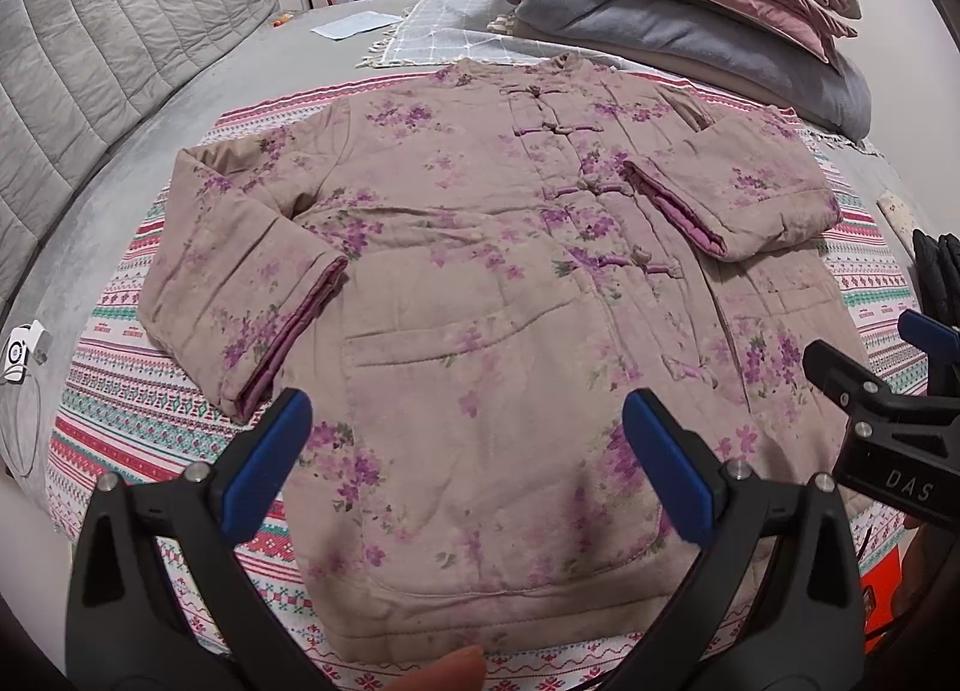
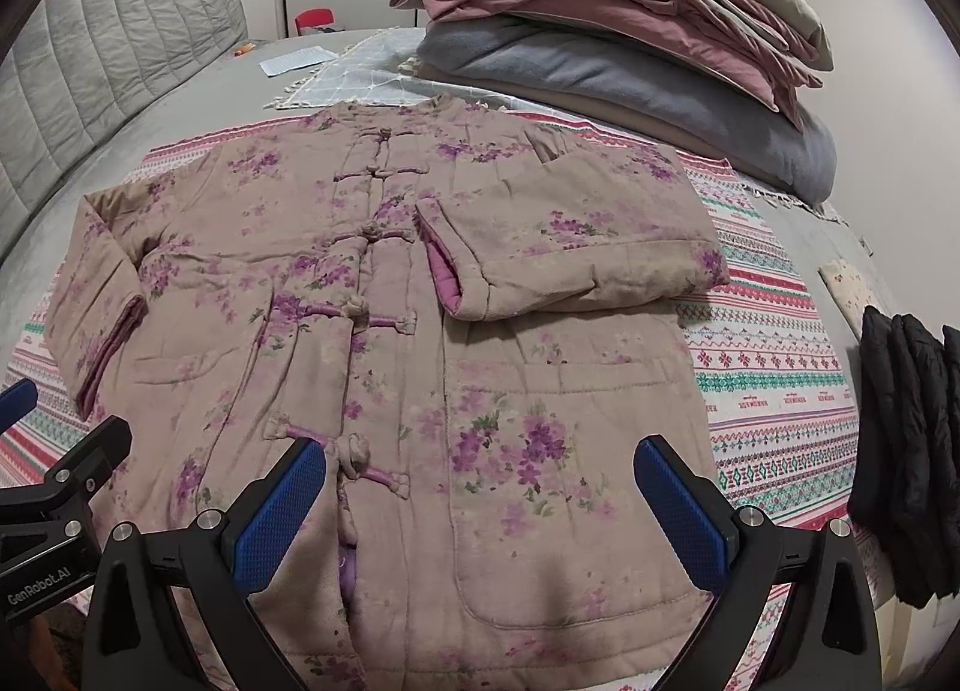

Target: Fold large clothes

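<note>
A padded beige jacket with purple flowers [image 1: 480, 283] lies flat, front up and buttoned, on a striped patterned cloth [image 1: 150, 391]; it also shows in the right wrist view [image 2: 390, 331]. Its right sleeve [image 2: 576, 247] is folded across the chest. Its left sleeve [image 1: 240, 271] lies down along the side. My left gripper [image 1: 468, 451] is open and empty above the jacket's lower left pocket. My right gripper [image 2: 480, 499] is open and empty above the lower front hem; it also shows at the right edge of the left wrist view [image 1: 882, 409].
A stack of folded blankets [image 2: 630, 19] sits at the far right of the bed. A black folded garment [image 2: 912, 451] lies at the right edge. A grey padded headboard [image 1: 120, 43] runs along the left. A checked cloth [image 1: 432, 31] and paper [image 1: 354, 22] lie beyond the jacket.
</note>
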The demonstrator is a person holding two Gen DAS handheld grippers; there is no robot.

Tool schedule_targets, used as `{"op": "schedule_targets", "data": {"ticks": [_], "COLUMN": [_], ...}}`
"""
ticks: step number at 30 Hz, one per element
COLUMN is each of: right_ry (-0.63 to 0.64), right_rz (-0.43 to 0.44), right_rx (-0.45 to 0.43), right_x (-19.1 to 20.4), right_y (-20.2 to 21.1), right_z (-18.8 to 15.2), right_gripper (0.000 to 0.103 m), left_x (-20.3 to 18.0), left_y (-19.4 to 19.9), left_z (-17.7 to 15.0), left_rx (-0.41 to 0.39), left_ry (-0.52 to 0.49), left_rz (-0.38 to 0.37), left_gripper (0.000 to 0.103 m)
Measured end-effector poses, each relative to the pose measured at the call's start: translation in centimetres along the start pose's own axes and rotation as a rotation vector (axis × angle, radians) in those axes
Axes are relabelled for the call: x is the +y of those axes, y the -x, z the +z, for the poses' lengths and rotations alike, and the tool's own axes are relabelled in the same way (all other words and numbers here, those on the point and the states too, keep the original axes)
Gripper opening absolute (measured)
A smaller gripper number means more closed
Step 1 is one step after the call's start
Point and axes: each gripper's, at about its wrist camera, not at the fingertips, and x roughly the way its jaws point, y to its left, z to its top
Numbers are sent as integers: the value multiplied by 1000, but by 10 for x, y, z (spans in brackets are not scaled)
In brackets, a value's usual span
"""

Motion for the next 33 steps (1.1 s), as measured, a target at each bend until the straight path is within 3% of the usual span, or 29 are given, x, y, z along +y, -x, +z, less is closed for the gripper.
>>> {"op": "schedule_targets", "data": {"ticks": [33], "right_ry": [13], "right_rz": [-4], "right_rx": [-1], "right_x": [-1], "right_y": [0], "right_z": [0], "right_gripper": [103], "left_x": [4], "left_y": [1], "left_z": [1], "left_rx": [-1], "left_ry": [2], "left_rz": [-22], "left_gripper": [103]}}
